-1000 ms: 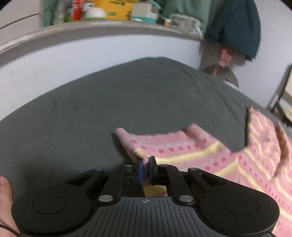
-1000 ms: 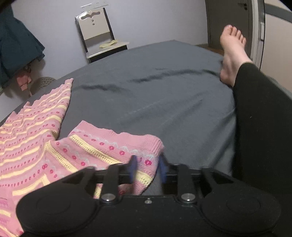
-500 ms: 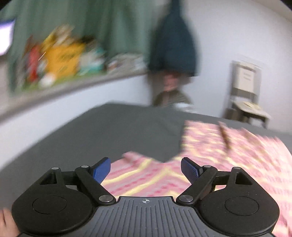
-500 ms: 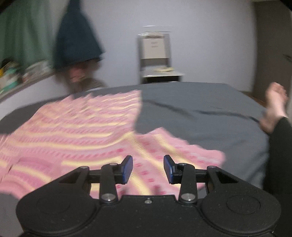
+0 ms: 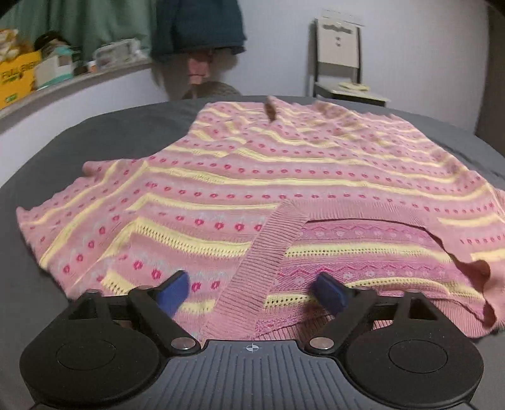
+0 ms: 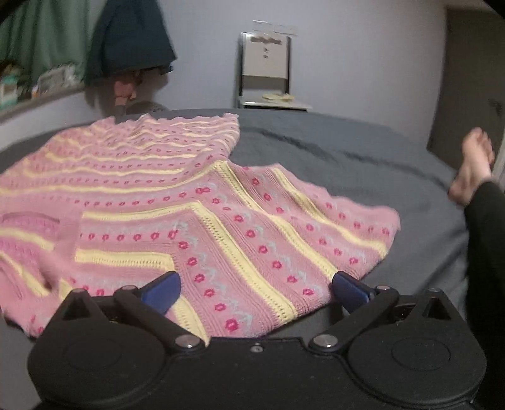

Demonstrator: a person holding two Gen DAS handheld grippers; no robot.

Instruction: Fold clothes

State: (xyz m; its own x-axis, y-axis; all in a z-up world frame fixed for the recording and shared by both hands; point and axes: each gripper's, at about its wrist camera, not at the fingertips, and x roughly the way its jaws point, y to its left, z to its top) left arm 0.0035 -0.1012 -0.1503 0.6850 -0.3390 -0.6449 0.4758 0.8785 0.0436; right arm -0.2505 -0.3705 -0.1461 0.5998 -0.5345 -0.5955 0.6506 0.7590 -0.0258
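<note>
A pink knitted sweater [image 5: 252, 176] with yellow stripes and red dots lies spread flat on the grey bed [image 5: 94, 135]. Its ribbed neckline [image 5: 271, 246] is nearest to me, and one sleeve [image 5: 79, 205] stretches out to the left. My left gripper [image 5: 251, 277] hovers over the neckline with its jaws opening wide. The fabric lies under the gap, and the blue pads [image 5: 175, 290] do not press it. My right gripper [image 6: 256, 279] is over the sweater [image 6: 189, 205] by the other sleeve [image 6: 315, 220]. Its jaws are also opening, with knit below them and nothing pinched.
A person's bare foot [image 6: 472, 170] and black-clad leg [image 6: 486, 252] rest on the bed [image 6: 347, 157] at the right. A chair [image 5: 339, 63] stands past the far edge. A dark garment [image 5: 195, 25] hangs on the wall beside a cluttered shelf [image 5: 19, 75].
Both grippers let go of the sleeve cuffs and spread wide. Each view swung from a sleeve end toward the middle of the sweater, near the neckline.
</note>
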